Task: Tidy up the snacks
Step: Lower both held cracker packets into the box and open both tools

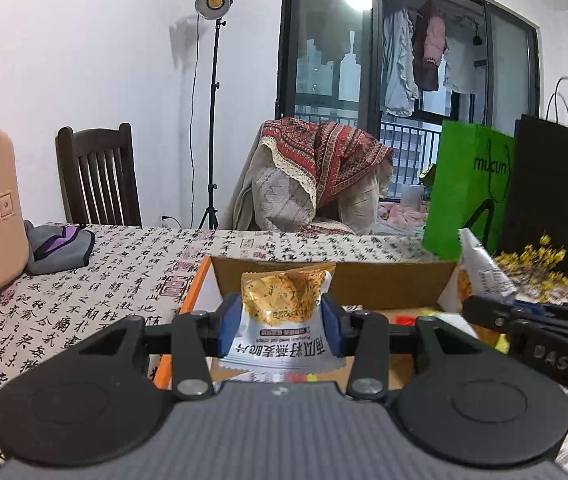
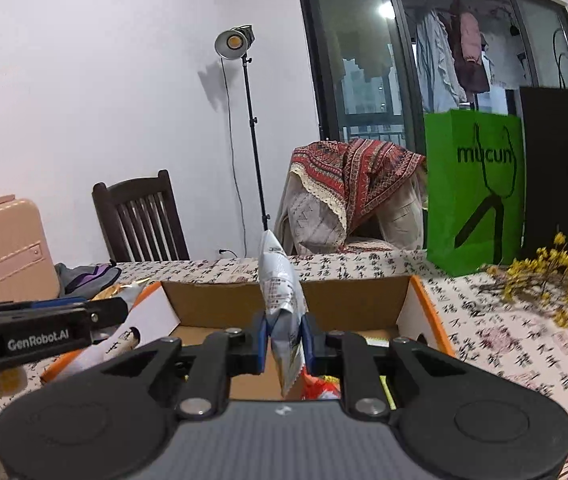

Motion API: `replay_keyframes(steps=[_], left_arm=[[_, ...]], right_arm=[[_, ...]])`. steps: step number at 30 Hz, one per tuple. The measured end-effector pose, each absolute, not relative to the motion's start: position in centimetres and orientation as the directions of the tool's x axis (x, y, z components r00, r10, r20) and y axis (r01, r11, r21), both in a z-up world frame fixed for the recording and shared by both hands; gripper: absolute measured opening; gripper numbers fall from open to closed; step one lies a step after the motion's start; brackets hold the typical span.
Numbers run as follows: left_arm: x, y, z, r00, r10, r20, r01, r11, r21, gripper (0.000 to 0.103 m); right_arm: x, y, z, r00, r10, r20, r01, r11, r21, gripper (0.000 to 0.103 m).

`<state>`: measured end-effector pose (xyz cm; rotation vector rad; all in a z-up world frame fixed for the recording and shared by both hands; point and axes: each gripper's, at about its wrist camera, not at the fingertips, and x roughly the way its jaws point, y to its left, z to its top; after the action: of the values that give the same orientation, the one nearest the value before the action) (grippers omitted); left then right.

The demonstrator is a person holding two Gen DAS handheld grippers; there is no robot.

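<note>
The left gripper [image 1: 282, 322] is clamped on a snack packet [image 1: 284, 316], its blue pads pressing the packet's two side edges with the jaws standing part-way apart to span its width. The packet faces the camera flat, its printed text upside down, its picture of oat crisps above the pads and its crimped edge hanging below them. Beyond and below this gripper sits an open cardboard box [image 1: 335, 284] with orange edges, resting on the table [image 1: 104, 272]; the packet hangs above the box's near part.

The right gripper [image 2: 282, 344] is closed nearly together on a second snack packet [image 2: 282, 292], gripped edge-on so that only its thin side is between the pads. This packet stands upright, its top rising well above the fingertips and its lower corner hanging below them. The same box [image 2: 284, 300] lies straight ahead of and beneath this gripper, with bright wrappers showing inside just under the jaws, though they are too hidden to tell what they are.

Each gripper appears in the other's view: the right one enters at the right of the left wrist view with its packet tilted, the left one at the left of the right wrist view. They are side by side, near each other, both over the box.
</note>
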<state>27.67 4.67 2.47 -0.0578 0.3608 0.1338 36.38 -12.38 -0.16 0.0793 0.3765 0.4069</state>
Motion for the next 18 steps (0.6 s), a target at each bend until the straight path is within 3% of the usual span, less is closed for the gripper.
replay_keyframes(steps=[9,11,12,14,16,18], left_arm=[[27.6,4.9,1.2,0.931,0.101,-0.35,-0.116,0.993,-0.021,0.047],[27.2,4.8,1.3,0.938,0.093,-0.335,-0.108,0.994,-0.026,0.061],[27.1,4.8,1.4,0.94,0.093,-0.329,-0.109,0.994,-0.031,0.067],[26.8,4.9,1.5,0.944,0.11,-0.311,-0.128,0.991,-0.037,0.093],[26.5,5.1,1.7,0.947,0.127,-0.294,-0.148,0.988,-0.05,0.103],[26.3,5.3,1.9,0.949,0.135,-0.285,-0.159,0.985,-0.063,0.103]], right_arm=[[36.7,-12.6,-1.4,0.845,0.392,-0.363,-0.363,0.92,0.149,0.022],[36.7,-12.8,-1.4,0.85,0.382,-0.362,-0.351,0.924,0.153,0.031],[36.6,-12.9,-1.3,0.853,0.379,-0.359,-0.347,0.925,0.153,0.043],[36.4,-13.2,-1.1,0.858,0.38,-0.347,-0.344,0.925,0.162,0.064],[36.3,-13.5,-1.0,0.864,0.38,-0.331,-0.34,0.924,0.173,0.1],[36.0,-13.9,-0.8,0.87,0.382,-0.311,-0.338,0.922,0.188,0.103]])
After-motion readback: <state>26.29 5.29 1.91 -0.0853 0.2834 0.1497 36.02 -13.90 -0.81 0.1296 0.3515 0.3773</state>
